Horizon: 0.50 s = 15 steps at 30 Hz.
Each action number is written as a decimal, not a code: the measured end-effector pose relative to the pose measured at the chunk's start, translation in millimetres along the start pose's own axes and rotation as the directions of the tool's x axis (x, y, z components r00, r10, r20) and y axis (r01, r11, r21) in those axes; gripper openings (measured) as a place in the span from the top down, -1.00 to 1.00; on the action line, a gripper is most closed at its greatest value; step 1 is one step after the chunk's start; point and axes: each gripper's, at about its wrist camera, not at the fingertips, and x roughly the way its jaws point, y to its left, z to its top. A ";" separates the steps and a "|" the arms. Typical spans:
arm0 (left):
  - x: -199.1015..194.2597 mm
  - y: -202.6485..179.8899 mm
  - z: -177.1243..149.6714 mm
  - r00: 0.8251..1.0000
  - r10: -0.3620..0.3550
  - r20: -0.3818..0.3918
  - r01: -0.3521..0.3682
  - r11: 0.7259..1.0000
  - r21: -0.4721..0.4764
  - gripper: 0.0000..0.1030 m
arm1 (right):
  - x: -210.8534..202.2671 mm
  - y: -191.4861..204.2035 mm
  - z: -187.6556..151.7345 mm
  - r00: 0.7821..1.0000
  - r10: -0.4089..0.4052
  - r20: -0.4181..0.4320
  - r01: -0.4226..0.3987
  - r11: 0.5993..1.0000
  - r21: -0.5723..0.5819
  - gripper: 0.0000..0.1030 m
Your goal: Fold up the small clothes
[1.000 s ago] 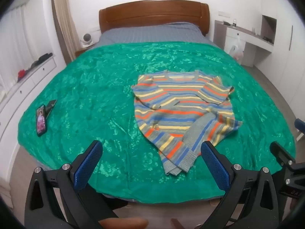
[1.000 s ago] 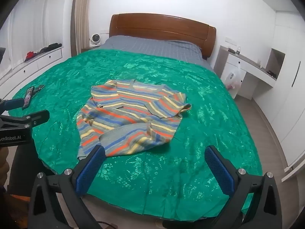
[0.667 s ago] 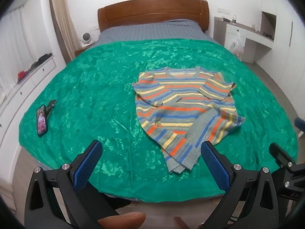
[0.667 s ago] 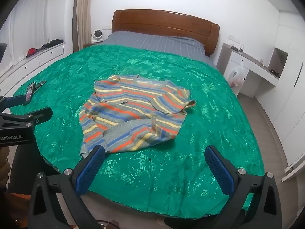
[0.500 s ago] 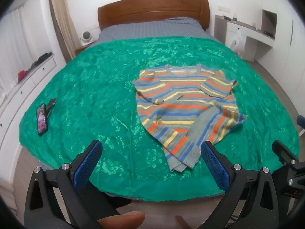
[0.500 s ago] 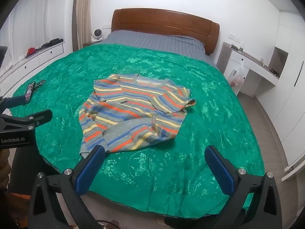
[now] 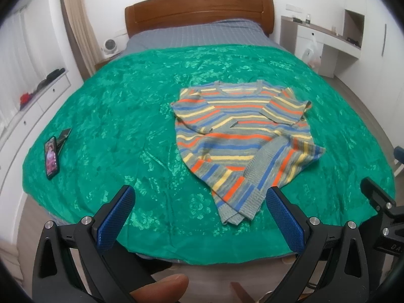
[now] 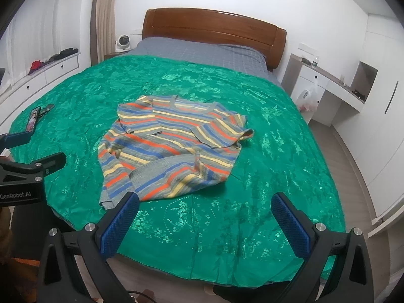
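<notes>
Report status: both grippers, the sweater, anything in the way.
Left gripper open, right gripper open, both empty, short of the bed. Striped sweater partly folded on green bedspread. Phone lies far left, clear of sweater.

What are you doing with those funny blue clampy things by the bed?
A person is holding a gripper in each hand and getting ready to fold a striped sweater. The sweater lies on the green bedspread, with both sleeves already folded across its front and part of the bottom turned up. The left gripper and the right gripper both have their jaws open and hold nothing, hovering at the foot of the bed. A phone lies off to the left on the bedspread.
</notes>
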 end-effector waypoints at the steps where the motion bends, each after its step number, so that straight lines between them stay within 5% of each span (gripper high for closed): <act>1: 0.3 -0.1 0.1 1.000 -0.001 -0.001 0.001 1.000 -0.001 -1.00 | 0.1 -0.2 0.5 1.000 -0.005 -0.002 0.005 1.000 0.002 -1.00; 15: -3.0 -0.8 2.0 0.999 0.031 0.022 -0.032 0.999 0.021 -1.00 | 0.8 -7.9 1.7 0.996 -0.092 -0.021 0.093 0.996 0.017 -1.00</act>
